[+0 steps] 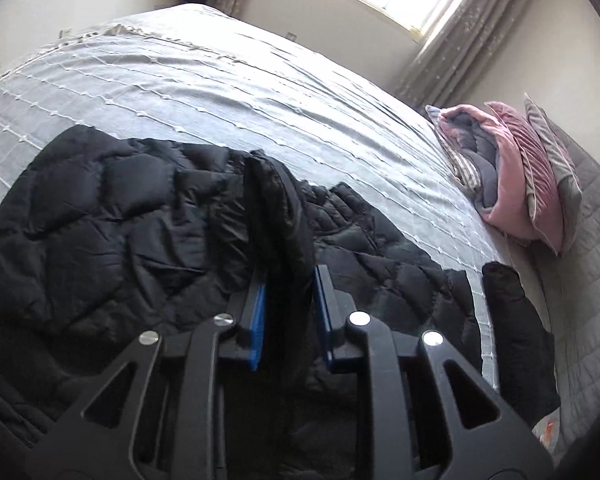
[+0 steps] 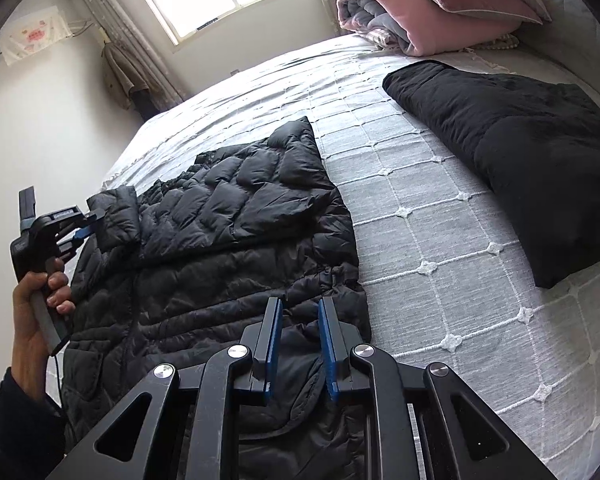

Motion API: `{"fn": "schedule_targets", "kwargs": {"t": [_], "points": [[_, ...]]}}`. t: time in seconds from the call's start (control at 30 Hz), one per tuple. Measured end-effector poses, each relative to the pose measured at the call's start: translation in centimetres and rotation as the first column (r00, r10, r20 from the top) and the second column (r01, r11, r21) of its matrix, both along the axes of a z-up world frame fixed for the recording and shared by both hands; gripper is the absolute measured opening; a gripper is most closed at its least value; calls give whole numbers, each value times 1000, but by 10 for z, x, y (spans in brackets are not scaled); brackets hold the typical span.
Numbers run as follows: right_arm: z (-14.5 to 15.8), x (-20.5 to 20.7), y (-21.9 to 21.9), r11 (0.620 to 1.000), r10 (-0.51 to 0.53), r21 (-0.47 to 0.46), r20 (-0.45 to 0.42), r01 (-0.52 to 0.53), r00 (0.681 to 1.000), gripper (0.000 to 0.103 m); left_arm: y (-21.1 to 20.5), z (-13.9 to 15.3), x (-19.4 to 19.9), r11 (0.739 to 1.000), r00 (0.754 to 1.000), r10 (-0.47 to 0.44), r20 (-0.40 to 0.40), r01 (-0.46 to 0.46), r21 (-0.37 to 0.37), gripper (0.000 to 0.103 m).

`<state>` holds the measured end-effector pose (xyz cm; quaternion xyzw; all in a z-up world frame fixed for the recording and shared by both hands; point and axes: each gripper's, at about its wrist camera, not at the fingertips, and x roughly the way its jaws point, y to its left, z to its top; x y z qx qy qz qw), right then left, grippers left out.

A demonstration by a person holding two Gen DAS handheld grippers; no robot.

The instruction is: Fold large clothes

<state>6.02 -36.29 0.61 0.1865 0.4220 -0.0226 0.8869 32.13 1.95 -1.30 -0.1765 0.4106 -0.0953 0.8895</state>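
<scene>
a: where was the black puffer jacket [image 2: 228,248] just then?

b: spread on the grey bedspread [image 2: 440,216], filling the lower left of the right wrist view. another dark folded garment [image 2: 512,160] lay apart at the right, and a pink quilt bundle [image 2: 412,12] at the top.

a: and the tongs?

b: the left gripper [image 1: 288,280] was clamped on a sleeve or flap of the jacket, raised between its blue pads — at mid left in the other view. the right gripper [image 2: 298,344] sat nearly closed over the hem at the bottom; whether it pinched cloth i couldn't tell.

a: what could go wrong?

b: i'd say the slick, puffy fabric could slide out of that narrow bite — or the fold land crooked if the hem wasn't pinned.
</scene>
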Motion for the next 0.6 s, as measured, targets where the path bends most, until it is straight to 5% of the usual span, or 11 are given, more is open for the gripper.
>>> {"fn": "schedule_targets", "kwargs": {"t": [0.1, 0.23, 0.47, 0.6], "points": [[-1, 0, -2, 1000, -6, 1, -6, 6, 1000, 19, -10, -3, -4, 998, 998, -58, 0, 58, -11, 31], [0, -1, -5, 1000, -15, 8, -5, 15, 1000, 19, -7, -4, -6, 998, 999, -49, 5, 49, 42, 74], [-1, 0, -1, 1000, -6, 4, -8, 6, 1000, 19, -27, -15, 8, 984, 999, -18, -35, 24, 179, 77], [-2, 0, -3, 1000, -14, 5, -11, 14, 1000, 19, -67, -28, 19, 953, 996, -57, -67, 74, 293, 78]]}}
